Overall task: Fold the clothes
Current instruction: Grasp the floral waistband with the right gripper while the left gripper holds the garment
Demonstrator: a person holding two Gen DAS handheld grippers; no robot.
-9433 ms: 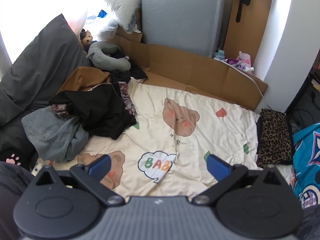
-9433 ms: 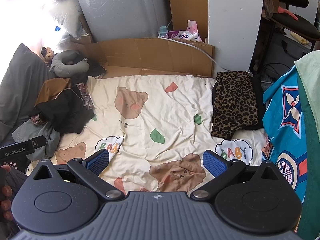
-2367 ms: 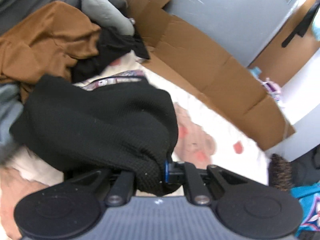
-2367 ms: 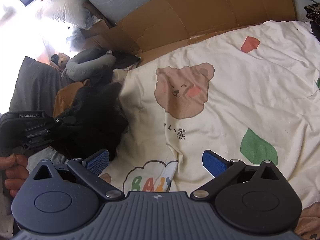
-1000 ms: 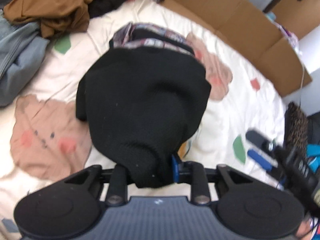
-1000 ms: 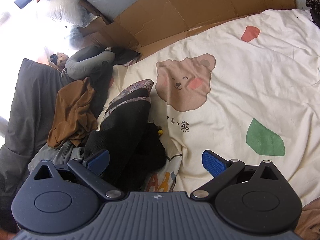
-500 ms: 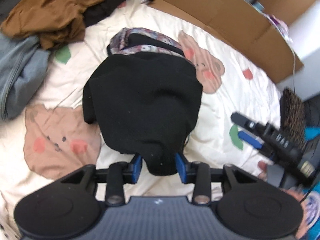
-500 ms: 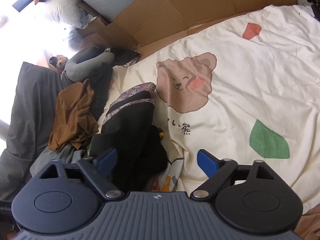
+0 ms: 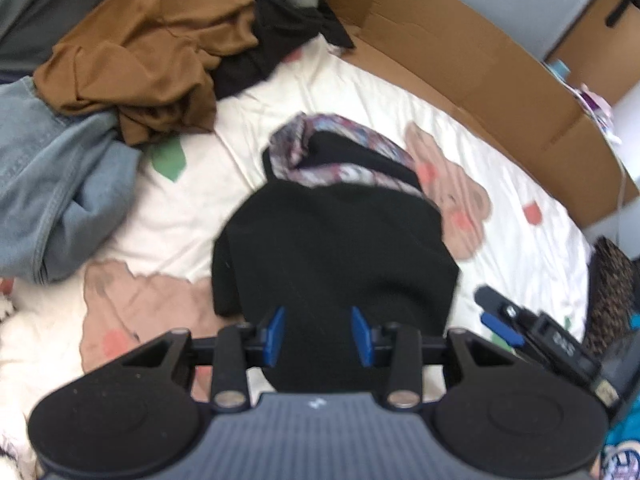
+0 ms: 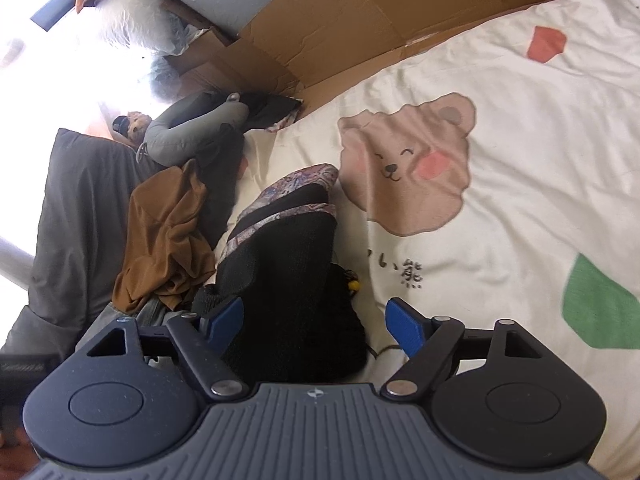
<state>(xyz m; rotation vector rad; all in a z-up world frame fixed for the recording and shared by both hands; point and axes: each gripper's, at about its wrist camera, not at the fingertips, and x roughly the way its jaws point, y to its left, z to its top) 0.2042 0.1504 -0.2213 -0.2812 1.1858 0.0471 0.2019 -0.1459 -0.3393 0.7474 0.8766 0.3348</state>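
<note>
A black knit garment (image 9: 332, 248) with a patterned purple band lies bunched on the cream bear-print sheet (image 9: 192, 208). My left gripper (image 9: 318, 334) hovers over its near end, jaws open a hand's width, nothing held. In the right wrist view the same garment (image 10: 288, 280) lies at lower left. My right gripper (image 10: 316, 322) is open, with its left finger (image 10: 224, 316) over the garment's edge. The right gripper also shows at the right edge of the left wrist view (image 9: 504, 320).
A pile of unfolded clothes lies at the left: a brown garment (image 9: 148, 52), jeans (image 9: 52, 184) and a black piece (image 9: 272, 36). A grey neck pillow (image 10: 192, 132) and a dark pillow (image 10: 76, 216) sit beyond. Cardboard (image 9: 460, 64) lines the far edge. A leopard-print item (image 9: 612, 292) lies at right.
My left gripper carried the black garment from the pile to the middle of the sheet, then opened and let go of it. My right gripper narrowed a little and moved toward the garment.
</note>
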